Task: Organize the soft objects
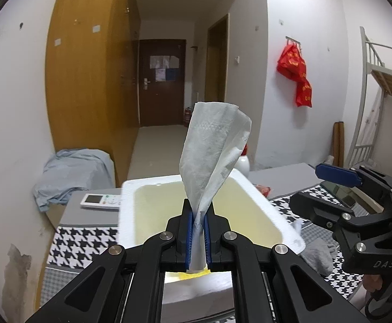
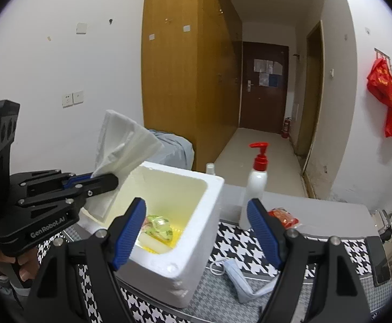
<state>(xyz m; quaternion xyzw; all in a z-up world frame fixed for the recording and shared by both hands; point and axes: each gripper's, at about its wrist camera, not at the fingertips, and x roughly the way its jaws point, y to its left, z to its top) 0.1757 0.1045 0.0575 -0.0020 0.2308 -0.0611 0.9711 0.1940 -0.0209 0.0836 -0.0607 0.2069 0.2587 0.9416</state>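
Tissue (image 1: 212, 150) is clamped between the closed blue pads of the left gripper (image 1: 199, 231) and held upright over the foam box (image 2: 196, 242). The right gripper (image 2: 198, 231) is spread wide with nothing gripped, beside the box. A mask (image 2: 239, 277) is seen on the checked cloth (image 2: 239, 242), near a pump bottle (image 2: 255, 183).

Foam box (image 2: 193, 215) on table (image 2: 330, 212), packet (image 2: 159, 228) inside, pump bottle (image 2: 255, 185) right, face mask (image 2: 239, 280) in front
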